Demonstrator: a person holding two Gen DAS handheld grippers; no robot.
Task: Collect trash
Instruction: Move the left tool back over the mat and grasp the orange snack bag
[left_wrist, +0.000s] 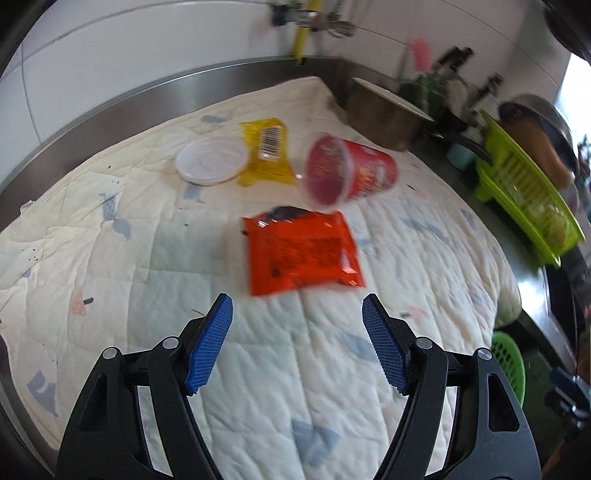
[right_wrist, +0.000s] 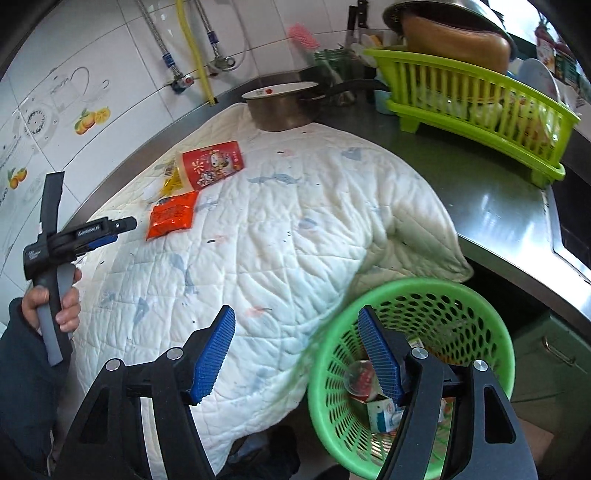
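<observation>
Left gripper (left_wrist: 297, 345) spread wide and empty above the flat, crinkly orange foil snack packet (left_wrist: 303, 251) on the quilted cloth. It looks light, limp and slippery, so pinch an edge. Right gripper (right_wrist: 297, 354) gapes empty over the green plastic mesh basket (right_wrist: 476, 295).

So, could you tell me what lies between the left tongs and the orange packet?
Only bare quilted cloth. In the left wrist view the open left tongs face the orange packet with nothing between.
</observation>
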